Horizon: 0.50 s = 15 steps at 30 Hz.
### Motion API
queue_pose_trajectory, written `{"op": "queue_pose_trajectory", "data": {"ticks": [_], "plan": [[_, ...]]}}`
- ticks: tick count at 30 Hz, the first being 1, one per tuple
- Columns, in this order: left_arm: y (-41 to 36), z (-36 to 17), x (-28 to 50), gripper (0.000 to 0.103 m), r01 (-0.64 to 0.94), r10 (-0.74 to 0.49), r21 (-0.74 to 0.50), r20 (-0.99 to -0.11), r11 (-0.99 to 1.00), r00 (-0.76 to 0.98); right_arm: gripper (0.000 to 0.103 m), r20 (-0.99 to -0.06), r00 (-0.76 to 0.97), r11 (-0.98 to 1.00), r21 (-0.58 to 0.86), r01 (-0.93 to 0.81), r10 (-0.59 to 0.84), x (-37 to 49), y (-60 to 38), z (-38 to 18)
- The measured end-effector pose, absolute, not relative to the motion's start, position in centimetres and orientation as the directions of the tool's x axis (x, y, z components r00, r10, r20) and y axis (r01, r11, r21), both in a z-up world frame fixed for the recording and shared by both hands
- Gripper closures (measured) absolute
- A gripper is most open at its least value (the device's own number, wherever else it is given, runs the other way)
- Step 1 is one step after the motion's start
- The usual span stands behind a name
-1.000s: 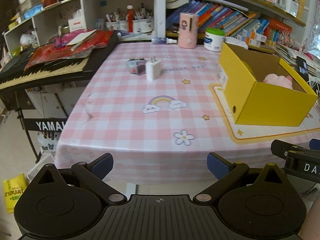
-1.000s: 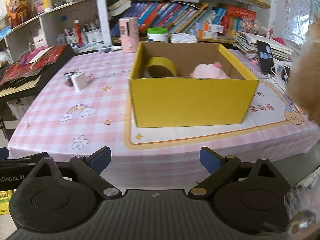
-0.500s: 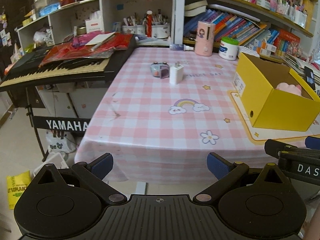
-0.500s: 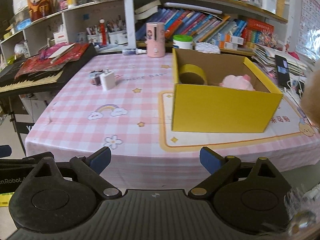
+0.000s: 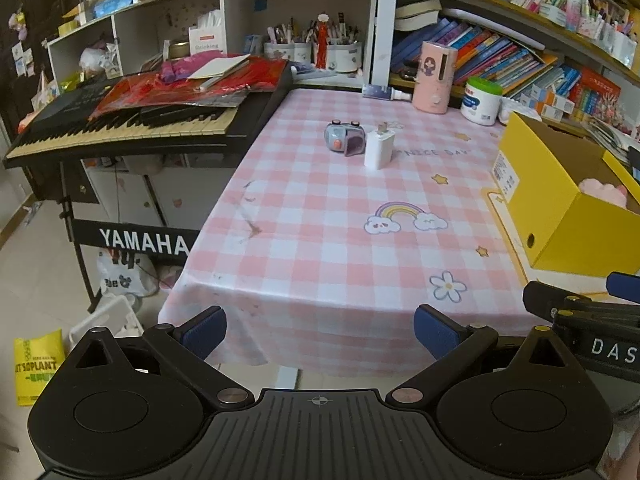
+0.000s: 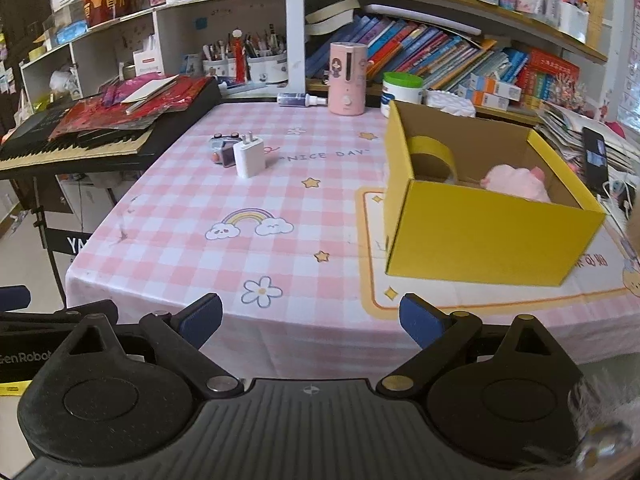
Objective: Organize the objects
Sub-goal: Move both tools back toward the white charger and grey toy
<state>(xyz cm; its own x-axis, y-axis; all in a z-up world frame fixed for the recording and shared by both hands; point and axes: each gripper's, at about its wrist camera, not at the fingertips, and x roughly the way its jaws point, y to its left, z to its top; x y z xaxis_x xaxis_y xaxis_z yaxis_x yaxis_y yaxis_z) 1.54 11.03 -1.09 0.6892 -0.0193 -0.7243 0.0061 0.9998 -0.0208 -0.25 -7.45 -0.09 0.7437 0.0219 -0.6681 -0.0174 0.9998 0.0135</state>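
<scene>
Desk (image 6: pixel 288 216), glossy pink-check cloth, filling mid-frame. Open yellow cardboard box (image 6: pixel 480 232), right of frame, already holding tape roll (image 6: pixel 432 152) and fluffy pink plush toy (image 6: pixel 516 184). Upper left: smooth white charger (image 6: pixel 250 156), prongs up, touching small grey toy camera (image 6: pixel 222 148). Both hand-held grippers, left hand-held gripper (image 5: pixel 320 328) and right hand-held gripper (image 6: pixel 310 320), spread wide, empty, short of desk edge. Likely risk: slick charger tipping or nudging the camera under an off-centre pinch.

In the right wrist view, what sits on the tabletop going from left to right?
Small grey toy → white charger plug → pink humidifier → yellow box, holding a tape roll and a pink plush.
</scene>
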Motion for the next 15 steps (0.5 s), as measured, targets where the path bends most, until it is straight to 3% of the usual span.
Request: {"op": "queue_pose_trajectory", "data": {"ticks": [5,15], "plan": [[11.0,-1.3,3.9,0.002,-0.008,-0.009,-0.02,-0.722,1.0,0.692,0.012,-0.669,0.742,0.998,0.021,-0.053,0.054,2.2,-7.2,-0.4],[10.6,-1.8,10.1,0.002,-0.055,0.009,-0.039,-0.727,0.998,0.686,0.032,-0.682,0.719,0.988,0.03,-0.155,0.134,9.5,-6.9,-0.7]]}}
